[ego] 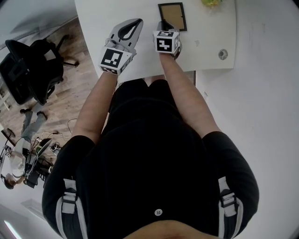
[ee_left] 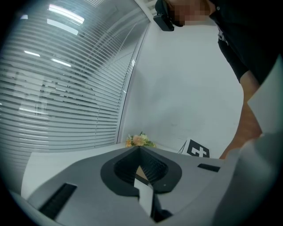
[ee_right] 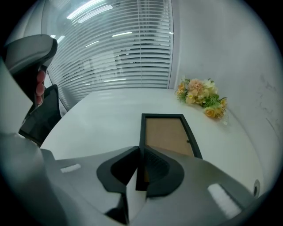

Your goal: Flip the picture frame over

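Note:
The picture frame (ego: 172,16) lies flat on the white table (ego: 103,18), a black rim around a brown backing board that faces up. In the right gripper view the picture frame (ee_right: 168,134) runs away from me, and its left rail at the near corner passes between the jaws. My right gripper (ee_right: 140,150) is shut on that rail. From the head view the right gripper (ego: 162,25) sits at the frame's near left corner. My left gripper (ego: 135,23) hovers just left of it, shut and holding nothing; its tips meet in the left gripper view, left gripper (ee_left: 139,148).
A small bunch of flowers (ee_right: 201,97) lies beyond the frame near the wall, flowers (ego: 211,3). A round metal fitting (ego: 223,54) is set in the table's right part. A black office chair (ego: 32,70) stands on the wooden floor to the left. Window blinds (ee_right: 128,53) run behind the table.

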Demonstrator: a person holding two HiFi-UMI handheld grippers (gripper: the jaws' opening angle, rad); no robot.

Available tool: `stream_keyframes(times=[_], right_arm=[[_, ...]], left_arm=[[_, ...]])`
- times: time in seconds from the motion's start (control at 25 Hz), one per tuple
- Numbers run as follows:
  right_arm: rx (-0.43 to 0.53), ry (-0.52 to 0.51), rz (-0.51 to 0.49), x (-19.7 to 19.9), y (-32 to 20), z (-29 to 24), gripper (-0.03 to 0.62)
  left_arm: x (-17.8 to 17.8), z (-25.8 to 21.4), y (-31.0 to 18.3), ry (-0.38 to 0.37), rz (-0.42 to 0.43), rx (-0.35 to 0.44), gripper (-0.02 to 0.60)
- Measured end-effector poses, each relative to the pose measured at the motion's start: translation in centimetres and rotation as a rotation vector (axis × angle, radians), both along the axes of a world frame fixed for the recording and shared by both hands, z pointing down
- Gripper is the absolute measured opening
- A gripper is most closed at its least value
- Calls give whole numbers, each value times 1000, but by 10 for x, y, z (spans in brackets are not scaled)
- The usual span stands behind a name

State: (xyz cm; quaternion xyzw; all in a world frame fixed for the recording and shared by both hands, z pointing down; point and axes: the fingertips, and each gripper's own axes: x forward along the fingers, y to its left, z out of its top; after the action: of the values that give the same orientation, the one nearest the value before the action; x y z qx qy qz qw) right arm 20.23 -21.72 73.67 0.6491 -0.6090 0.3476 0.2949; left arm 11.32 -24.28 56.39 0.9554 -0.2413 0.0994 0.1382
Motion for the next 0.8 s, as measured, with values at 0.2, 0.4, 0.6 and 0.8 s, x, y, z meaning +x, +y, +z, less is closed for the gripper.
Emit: stream_keyframes(times=[0.2,0.4,0.6,0.8], right_arm=[[21,-35,0,1,0,-14,49],[48,-83,-3,2,-1,-40,49],[91,-163,-4,1,1,-65,49],[140,-278,1,-2,4,-94,49]], left_arm=[[-3,-10,3,4,-6,10,5],[-3,-25,6,6,-20,32,5],[-5,-39,14,3,-31,52,5],[-8,-58,22,12,-54,71,5]])
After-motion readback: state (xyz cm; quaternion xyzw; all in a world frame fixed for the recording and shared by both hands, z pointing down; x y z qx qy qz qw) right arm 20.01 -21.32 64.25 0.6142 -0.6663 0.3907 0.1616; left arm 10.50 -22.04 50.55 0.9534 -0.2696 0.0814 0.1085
